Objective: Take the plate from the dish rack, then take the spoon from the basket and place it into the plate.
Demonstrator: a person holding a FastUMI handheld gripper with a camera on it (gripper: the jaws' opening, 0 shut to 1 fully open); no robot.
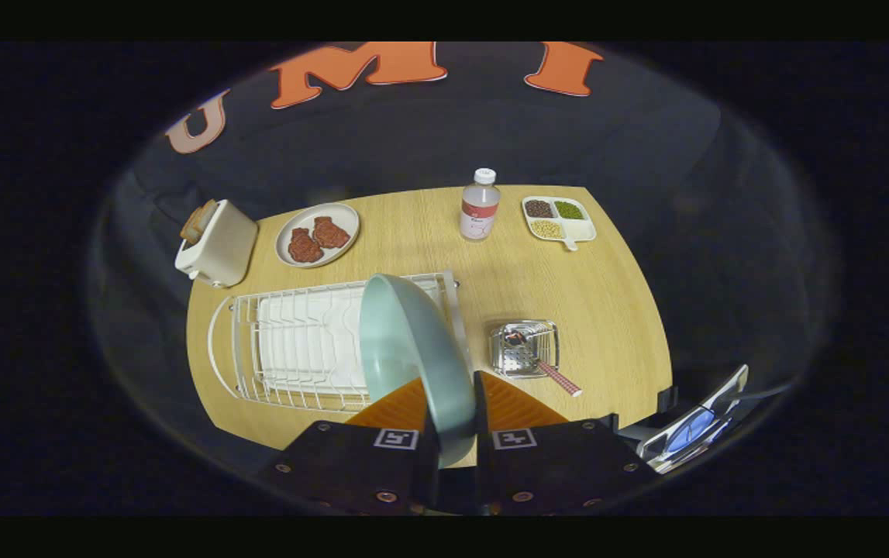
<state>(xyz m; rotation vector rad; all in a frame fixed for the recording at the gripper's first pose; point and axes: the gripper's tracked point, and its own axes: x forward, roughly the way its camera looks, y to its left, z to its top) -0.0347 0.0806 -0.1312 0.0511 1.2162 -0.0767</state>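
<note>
Pale-green plate: held on edge, tilted, its rim pinched between the two orange fingers.
Tool: closed tight on the plate's rim, raised above the worktop.
Dish rack: white wire, just beyond the fingers, behind the plate.
Basket: small metal one, right of the rack.
Spoon: lies in the basket, checked handle sticking out; bowl end hard to make out.
Far side: toaster, plate of meat, bottle, divided tray.
</note>
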